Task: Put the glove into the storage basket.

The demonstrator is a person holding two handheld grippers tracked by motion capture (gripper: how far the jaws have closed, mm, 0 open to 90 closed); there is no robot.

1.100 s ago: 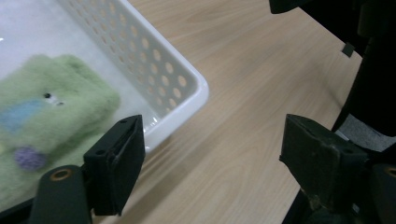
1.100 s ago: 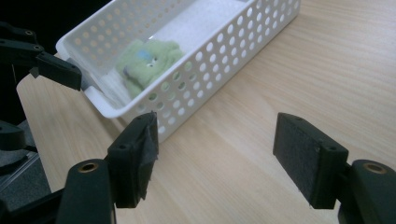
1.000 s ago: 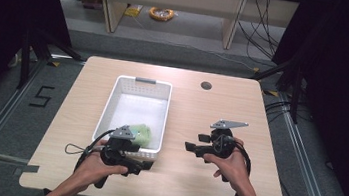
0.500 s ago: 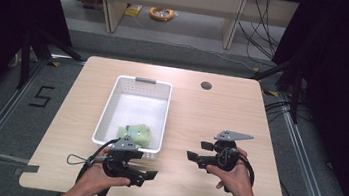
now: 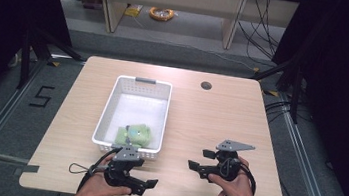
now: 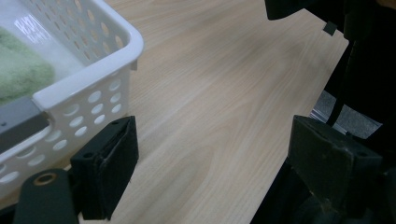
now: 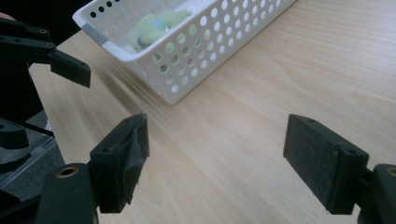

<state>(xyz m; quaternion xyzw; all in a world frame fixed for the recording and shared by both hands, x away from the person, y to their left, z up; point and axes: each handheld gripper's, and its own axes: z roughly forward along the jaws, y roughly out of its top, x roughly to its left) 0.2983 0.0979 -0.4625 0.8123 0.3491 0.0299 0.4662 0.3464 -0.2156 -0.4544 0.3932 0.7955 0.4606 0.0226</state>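
One green plush toy [image 5: 133, 134] lies in the near end of the single white perforated basket [image 5: 111, 101], which stands on the desk [image 5: 220, 119] with its long axis running away from the person; which way the toy points cannot be told. Two tongs hover low over the desk's near edge: the left tongs [image 5: 145, 186] stand apart, empty, just before the basket; the right tongs [image 5: 200, 159] have just been opening, nothing between them, pointing left toward the basket.
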